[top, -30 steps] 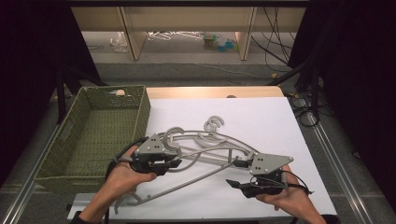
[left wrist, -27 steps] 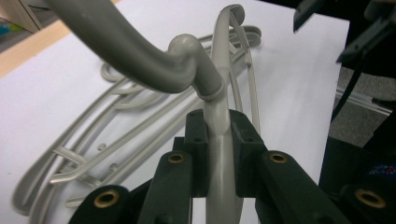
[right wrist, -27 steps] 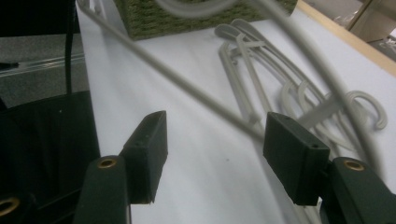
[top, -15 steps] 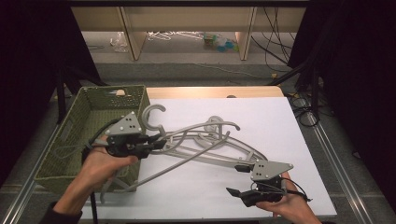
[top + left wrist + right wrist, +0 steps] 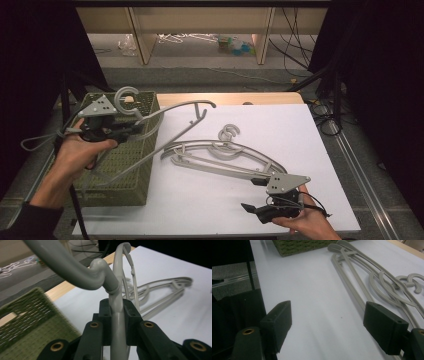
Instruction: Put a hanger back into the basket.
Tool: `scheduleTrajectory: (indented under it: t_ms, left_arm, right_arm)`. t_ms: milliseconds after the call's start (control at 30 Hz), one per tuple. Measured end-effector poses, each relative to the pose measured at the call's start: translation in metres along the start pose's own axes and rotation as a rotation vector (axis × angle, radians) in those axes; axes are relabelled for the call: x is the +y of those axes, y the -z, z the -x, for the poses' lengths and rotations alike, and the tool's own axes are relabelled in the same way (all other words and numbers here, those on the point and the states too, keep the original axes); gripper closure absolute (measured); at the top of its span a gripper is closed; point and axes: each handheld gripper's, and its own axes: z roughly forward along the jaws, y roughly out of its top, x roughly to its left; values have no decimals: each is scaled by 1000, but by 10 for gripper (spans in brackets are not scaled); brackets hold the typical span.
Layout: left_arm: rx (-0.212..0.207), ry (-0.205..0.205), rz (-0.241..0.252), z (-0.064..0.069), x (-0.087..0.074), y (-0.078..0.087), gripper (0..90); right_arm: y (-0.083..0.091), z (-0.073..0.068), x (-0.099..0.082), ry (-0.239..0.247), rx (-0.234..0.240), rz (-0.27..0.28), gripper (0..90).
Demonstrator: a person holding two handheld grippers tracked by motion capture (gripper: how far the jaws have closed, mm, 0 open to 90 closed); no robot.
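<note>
The left hand (image 5: 75,150) is reaching in from the near left, holding the left tongs (image 5: 131,128) level above the green basket (image 5: 125,175), and they are clamping the neck of a grey hanger (image 5: 172,112) just below its hook. That hanger is hanging in the air, slanting from the basket's far rim out over the white tabletop (image 5: 300,135). The right hand (image 5: 310,222) is resting low at the near right edge, its right tongs (image 5: 249,207) having just been opening, jaws now standing wide with nothing between them. Just beside them to the far left, the remaining hangers (image 5: 220,155) are lying stacked flat on the tabletop.
</note>
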Motion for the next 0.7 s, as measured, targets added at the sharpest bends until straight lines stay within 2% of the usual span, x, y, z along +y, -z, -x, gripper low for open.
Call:
scheduleTrajectory:
  t_ms: [33,67,100,200,233,267,300,367,400,433,467,600,633,700]
  left_arm:
    - [9,1,-2,-6,-1,1,792]
    - [39,9,-18,-19,-1,4,792]
    - [57,32,-30,-24,-3,5,792]
    - [83,37,-30,-34,-5,7,792]
    - [89,16,-54,-40,-6,9,791]
    - [105,42,-38,-44,-8,7,792]
    - [102,48,-50,-49,-10,7,792]
    - [129,56,-57,-62,-17,8,792]
    - [129,56,-57,-62,-17,8,792]
    - [136,81,-43,-65,-19,7,792]
    - [141,72,-58,-70,-21,9,792]
    - [161,131,-27,-80,-30,8,792]
    - [161,124,-37,-83,-32,9,792]
    - [173,137,-28,-87,-35,9,792]
  right_arm:
    - [-1,0,0,-1,0,4,240]
    - [-1,1,-1,-4,1,-2,241]
    - [-1,2,-1,-7,3,-2,242]
    - [-1,2,-1,-7,1,-5,242]
    - [-2,2,-1,-5,3,-4,243]
    - [-2,2,-1,-8,1,-5,243]
    - [-2,2,-2,-9,1,-7,243]
    - [-3,2,-1,-8,3,-6,243]
    - [-3,2,-1,-8,3,-6,243]
    - [-3,2,-1,-8,4,-7,243]
    - [-3,2,-1,-8,4,-7,243]
    - [-3,2,-2,-11,3,-3,240]
    - [-3,2,-2,-11,4,-3,239]
    - [-4,2,-2,-13,1,4,233]
